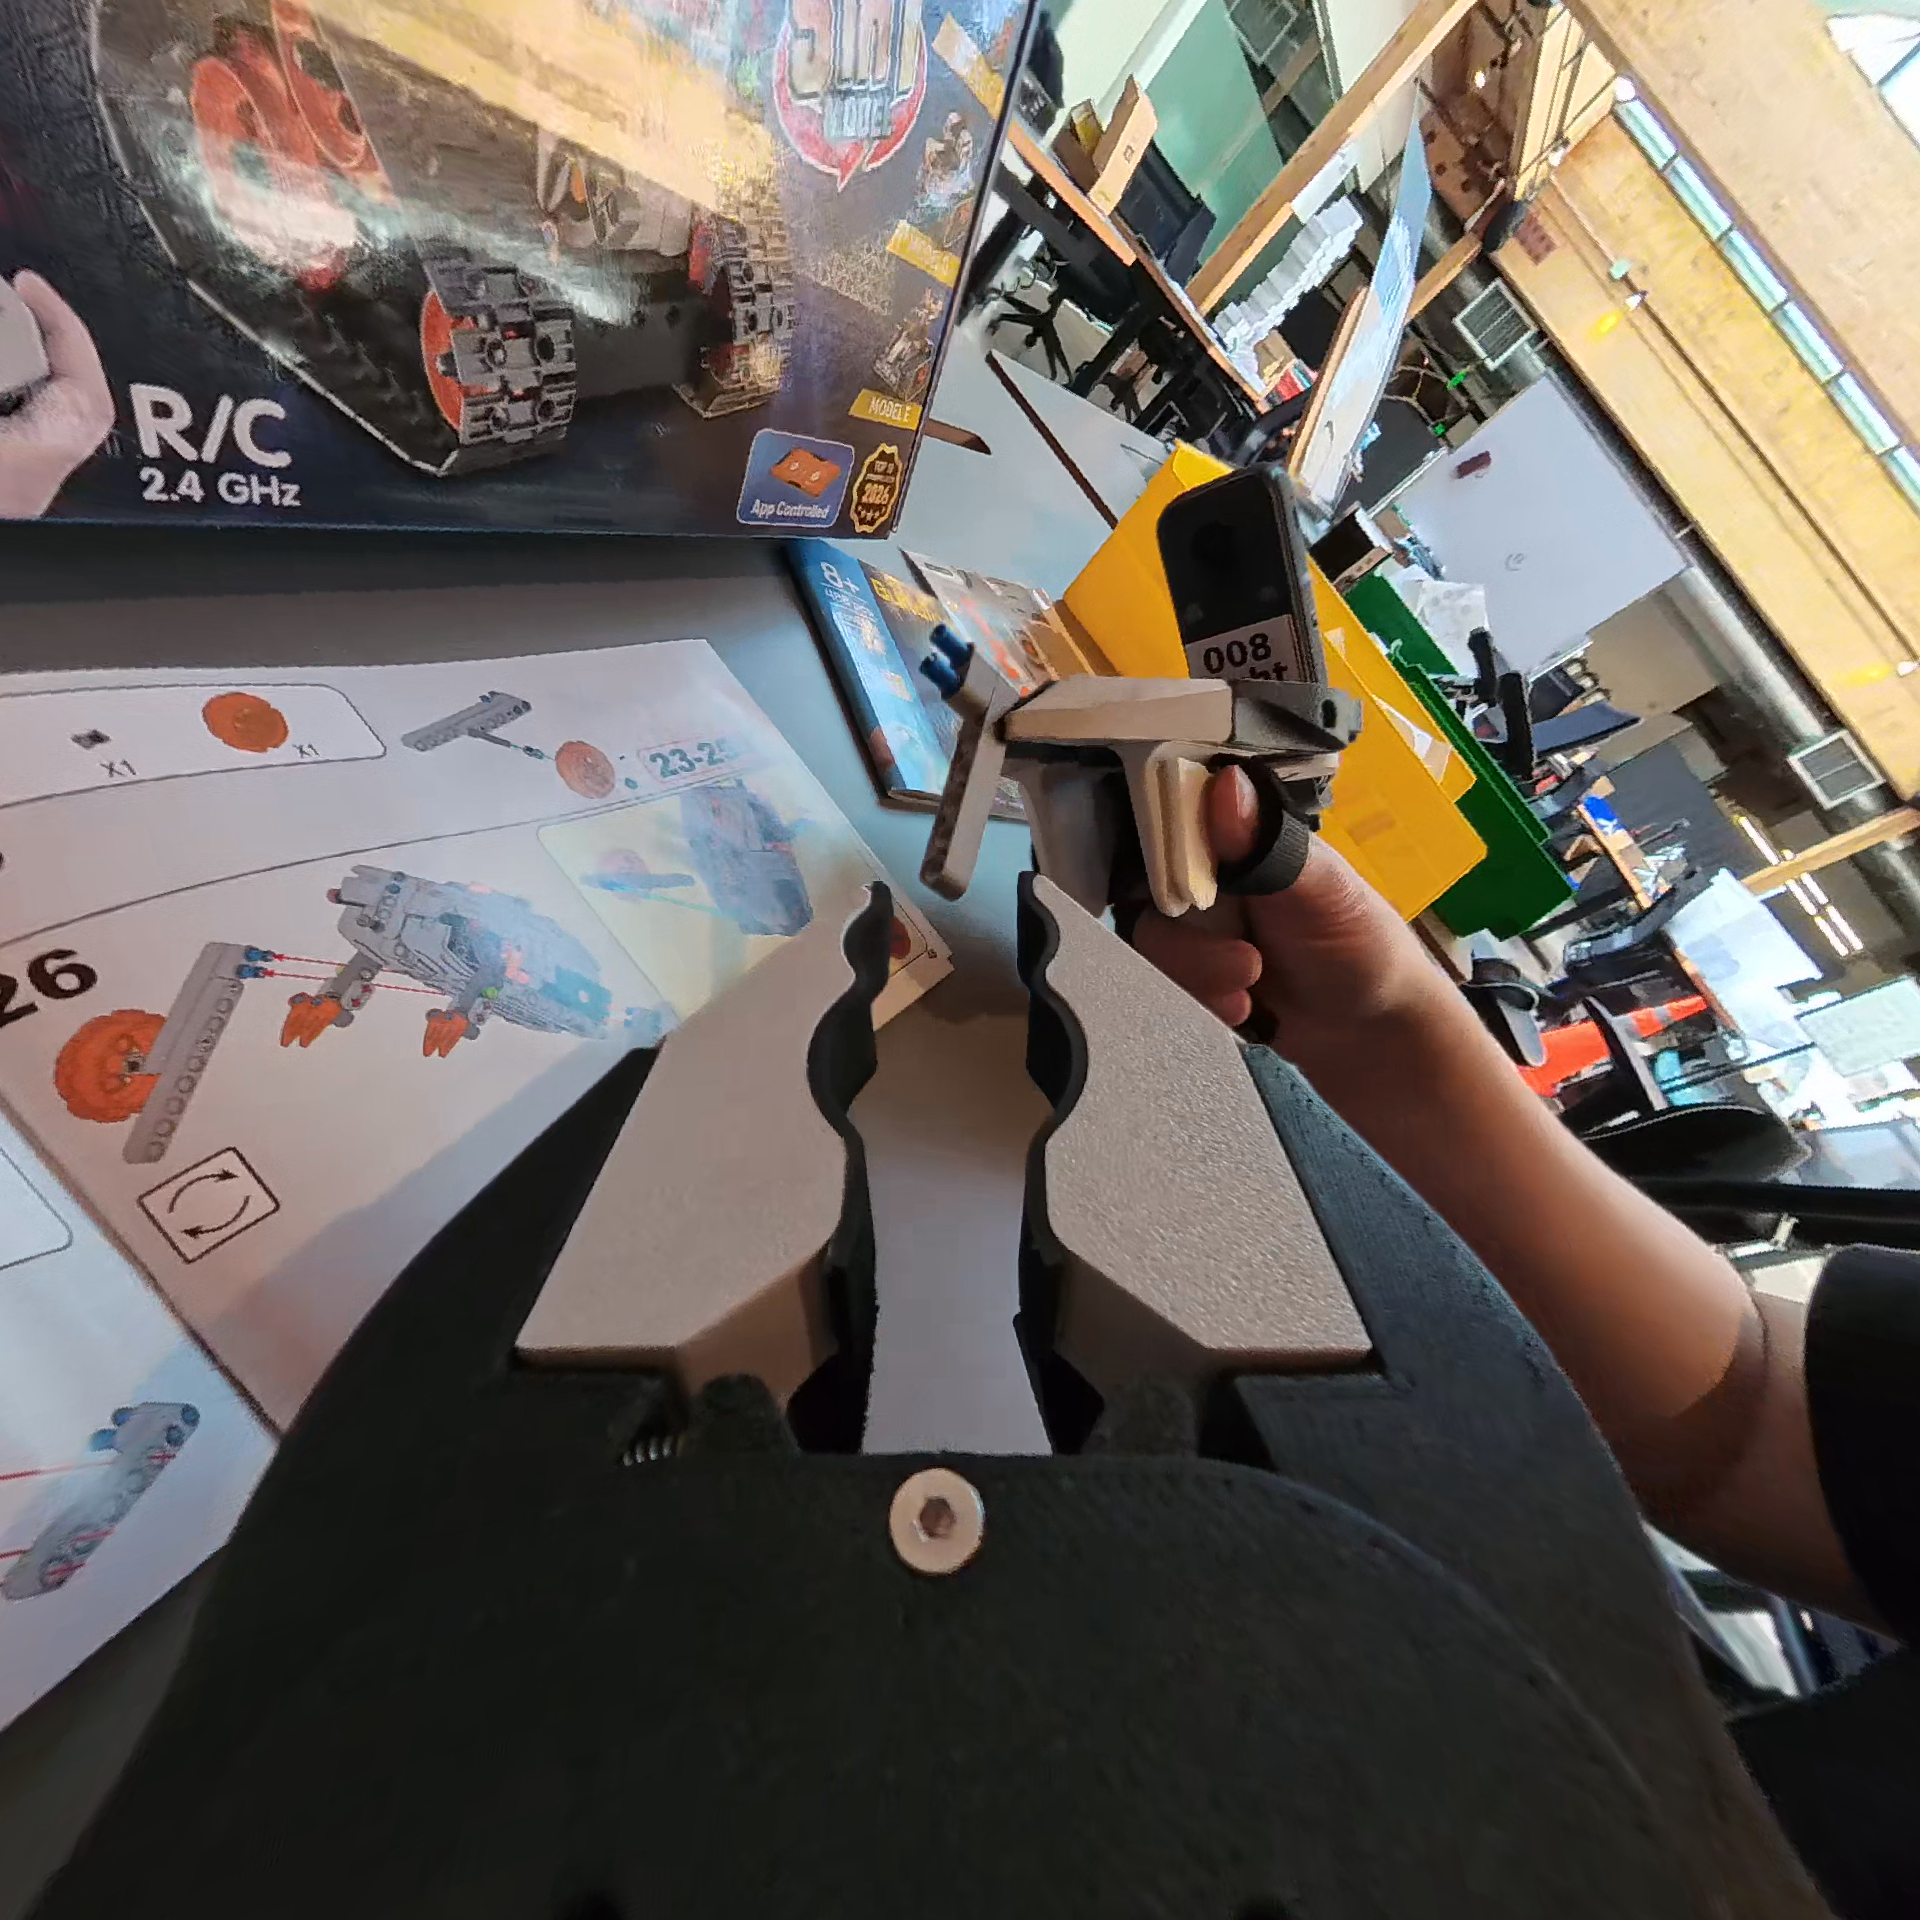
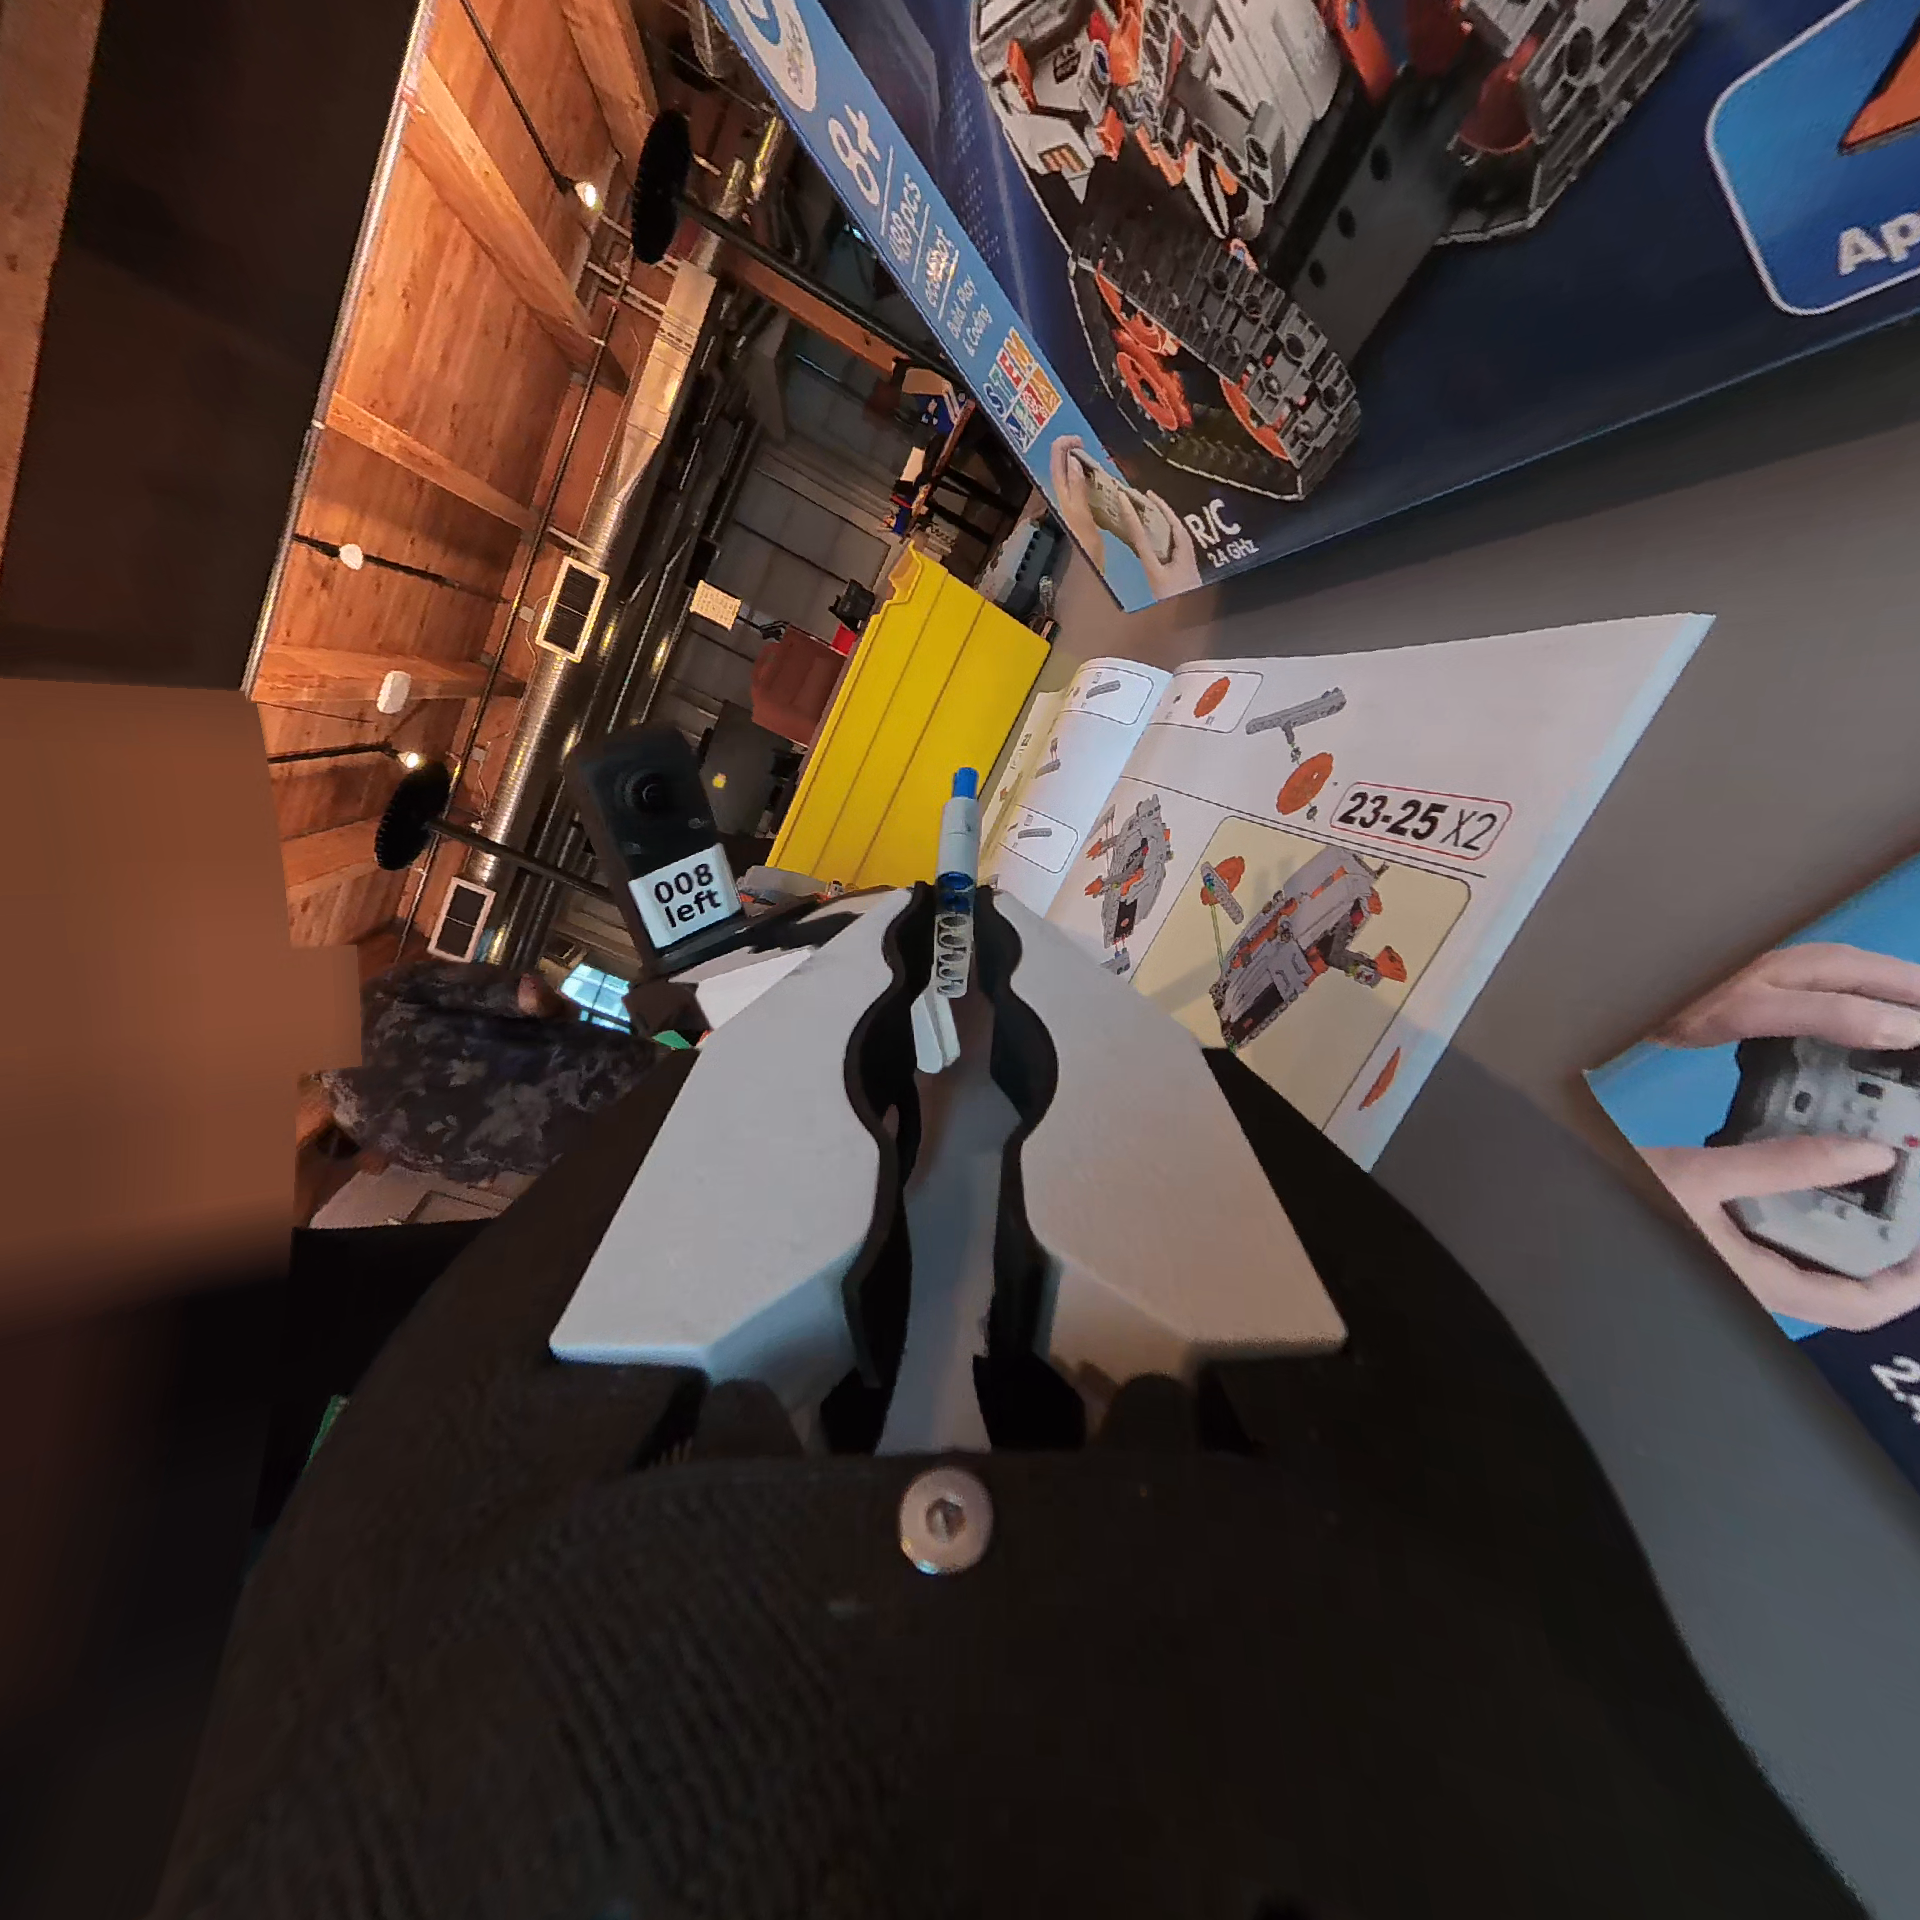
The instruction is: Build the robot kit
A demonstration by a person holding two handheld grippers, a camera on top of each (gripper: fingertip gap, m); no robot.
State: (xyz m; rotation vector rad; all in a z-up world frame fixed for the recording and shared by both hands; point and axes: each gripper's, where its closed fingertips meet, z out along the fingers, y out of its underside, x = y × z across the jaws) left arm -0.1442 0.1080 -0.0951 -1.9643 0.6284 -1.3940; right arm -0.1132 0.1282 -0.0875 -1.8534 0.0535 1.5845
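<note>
**Grey beam pinched in the right gripper, left gripper empty**

Left wrist view: the left gripper (image 1: 951,914) hangs parted and empty above the open instruction booklet (image 1: 436,894). Ahead, the right gripper (image 1: 961,717) clamps a grey beam with blue pins (image 1: 956,769). A steady, square grip would likely keep it from twisting.

Right wrist view: the beam (image 2: 954,935) stands between the fingertips, blue pin poking forward, with the toy box (image 2: 1351,312) beyond.

Grey holed beam (image 2: 951,951) with blue pin between closed jaws, above manual (image 2: 1455,748).

Open instruction booklet (image 1: 343,935) beside toy box (image 1: 468,260), yellow bin (image 2: 914,727)
</note>
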